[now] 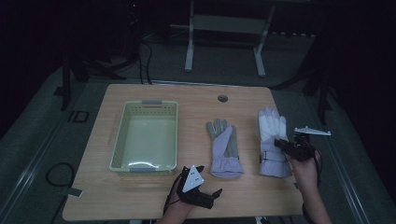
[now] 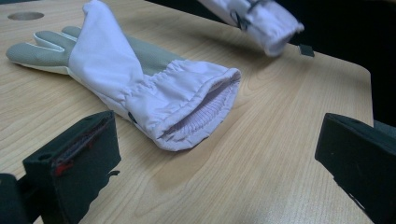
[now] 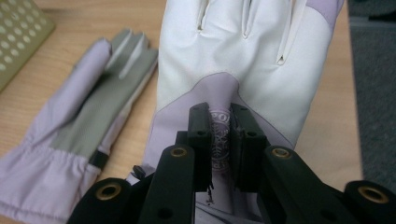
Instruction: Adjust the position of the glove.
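Observation:
Two pale lilac gloves are on the wooden table [image 1: 187, 100]. The left glove [image 1: 224, 149] lies flat, grey palm up, its open cuff [image 2: 201, 116] turned toward my left gripper [image 1: 208, 179]. That gripper rests near the table's front edge with its jaws wide apart and nothing between them. The right glove [image 1: 272, 135], white-backed, has my right gripper [image 3: 220, 126] shut on a pinch of the fabric on its back, at a round logo. In the left gripper view, this glove's cuff [image 2: 266, 23] hangs clear of the tabletop.
A pale green plastic basket [image 1: 120, 135] with nothing in it stands on the left half of the table; its corner [image 3: 18, 37] appears in the right gripper view. A round cable hole [image 1: 222, 98] sits near the far edge. The table's right edge is close to the held glove.

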`<state>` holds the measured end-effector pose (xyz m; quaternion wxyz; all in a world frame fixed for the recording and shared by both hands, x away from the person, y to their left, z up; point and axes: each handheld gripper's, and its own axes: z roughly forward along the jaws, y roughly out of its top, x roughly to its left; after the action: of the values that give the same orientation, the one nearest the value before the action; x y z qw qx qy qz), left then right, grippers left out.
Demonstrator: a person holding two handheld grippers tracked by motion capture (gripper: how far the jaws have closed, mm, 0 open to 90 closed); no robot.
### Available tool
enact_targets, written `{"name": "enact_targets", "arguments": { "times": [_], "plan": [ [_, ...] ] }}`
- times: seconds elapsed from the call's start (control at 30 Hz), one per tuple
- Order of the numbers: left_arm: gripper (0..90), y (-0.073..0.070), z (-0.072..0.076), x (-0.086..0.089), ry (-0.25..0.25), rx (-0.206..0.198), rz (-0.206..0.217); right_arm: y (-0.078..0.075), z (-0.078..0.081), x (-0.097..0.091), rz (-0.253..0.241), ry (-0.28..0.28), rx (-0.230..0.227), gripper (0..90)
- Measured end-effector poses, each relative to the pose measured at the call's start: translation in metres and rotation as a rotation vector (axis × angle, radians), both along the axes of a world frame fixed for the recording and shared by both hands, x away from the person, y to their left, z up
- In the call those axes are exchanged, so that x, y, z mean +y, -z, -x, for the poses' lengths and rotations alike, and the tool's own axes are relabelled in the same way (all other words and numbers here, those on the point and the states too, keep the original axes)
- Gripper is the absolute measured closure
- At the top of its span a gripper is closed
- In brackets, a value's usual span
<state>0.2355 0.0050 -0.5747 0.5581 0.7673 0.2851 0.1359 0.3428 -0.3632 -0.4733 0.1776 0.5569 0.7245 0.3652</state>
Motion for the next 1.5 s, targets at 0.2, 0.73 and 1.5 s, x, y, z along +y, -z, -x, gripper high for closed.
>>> {"name": "enact_targets", "arguments": {
  "times": [0.2,0.73,1.5],
  "plan": [
    [0.1,0.000,0.000,0.000,0.001,-0.002,-0.003,0.025,-0.001,0.002,0.015,-0.005,0.023,79.3],
    [0.1,0.000,0.000,0.000,0.003,0.000,0.000,0.056,-0.017,0.005,0.059,-0.014,0.045,69.6],
    [0.1,0.000,0.000,0.000,-0.001,0.001,-0.001,0.069,-0.011,-0.009,0.065,-0.149,0.052,64.8]
  ]
}}
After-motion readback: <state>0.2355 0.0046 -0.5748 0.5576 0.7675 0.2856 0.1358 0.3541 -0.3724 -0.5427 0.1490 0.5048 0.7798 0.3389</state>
